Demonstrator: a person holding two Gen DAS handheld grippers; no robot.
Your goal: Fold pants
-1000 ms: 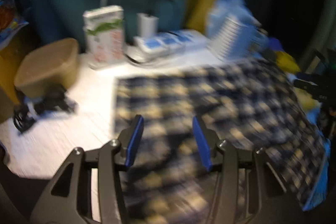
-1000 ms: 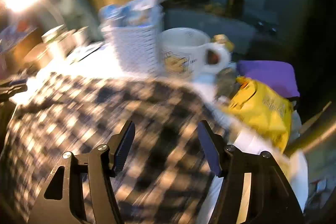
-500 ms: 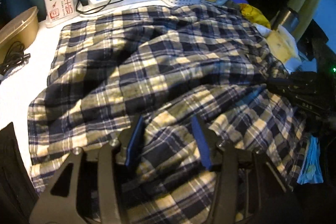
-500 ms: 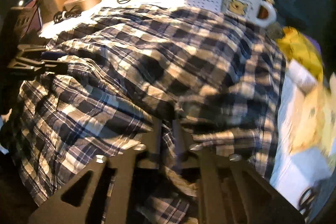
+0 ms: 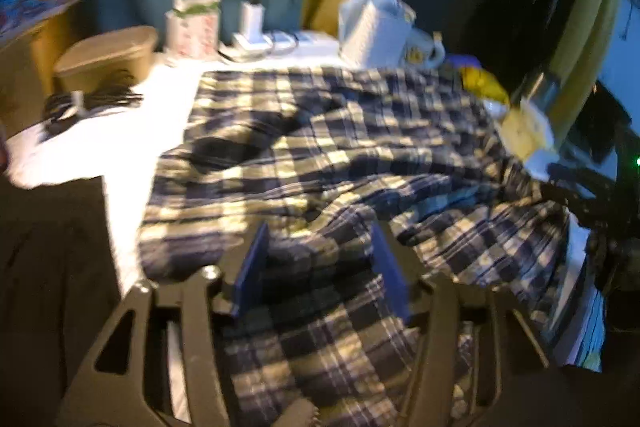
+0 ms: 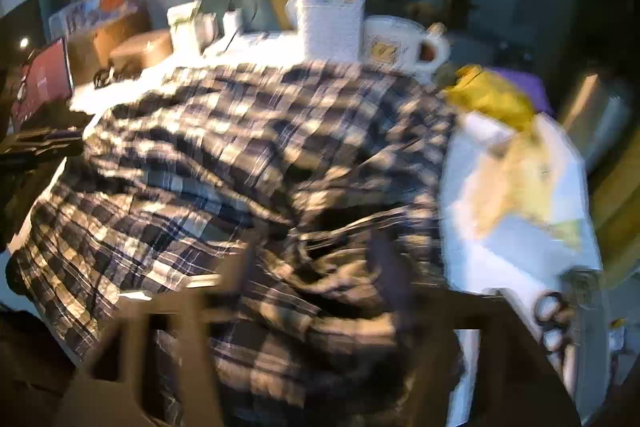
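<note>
Pants [image 5: 360,155], one plaid pair in navy and cream, lie rumpled across the white table [image 5: 132,131], covering most of it, with a raised fold running across the middle. Two grippers are in view. The left gripper [image 5: 320,267] hangs over the near edge of the cloth with its blue pads [image 5: 252,267] spread wide and nothing between them. The right gripper [image 6: 316,267] is badly blurred; its fingers look parted over bunched fabric, but whether they pinch any cloth cannot be told. Along the far edge stand one white basket [image 5: 372,31], one mug [image 5: 422,53], one milk carton [image 5: 194,23], and one power strip [image 5: 280,41] with a charger plugged in. One brown bowl [image 5: 108,57] and a coiled black cable [image 5: 92,101] sit at the left. A yellow bag [image 6: 488,95] crowds the right side, just beside the cloth.
</note>
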